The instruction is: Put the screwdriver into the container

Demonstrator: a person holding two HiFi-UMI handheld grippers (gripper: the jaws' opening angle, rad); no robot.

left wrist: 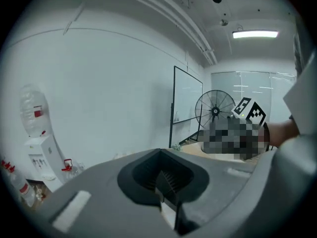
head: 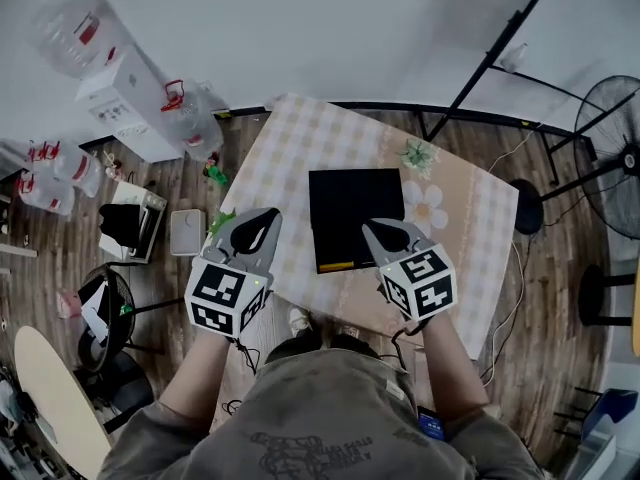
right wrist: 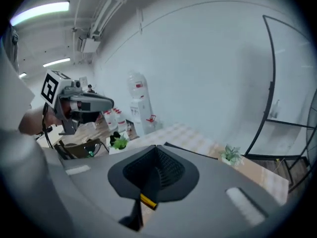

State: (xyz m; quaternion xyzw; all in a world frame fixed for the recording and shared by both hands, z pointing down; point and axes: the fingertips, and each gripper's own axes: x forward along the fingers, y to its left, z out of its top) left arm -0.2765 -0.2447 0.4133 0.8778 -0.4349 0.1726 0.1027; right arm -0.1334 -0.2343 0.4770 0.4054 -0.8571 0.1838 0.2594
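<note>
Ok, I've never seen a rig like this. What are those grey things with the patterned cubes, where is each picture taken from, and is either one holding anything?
There is no robot arm here. A person holds a two-jaw hand tool in each hand: the left gripper and the right gripper. The patterned cubes are part of them. The head view comes from a camera on the person's head, looking steeply down. The other two pictures come from a camera riding on each gripper, looking along its jaws. Below is a table with a checked cloth, and on it stand a black container and a small plant. The yellow strip at the container's near edge looks like the screwdriver, apparently lying inside. Both grippers are shut and hold nothing.
</note>
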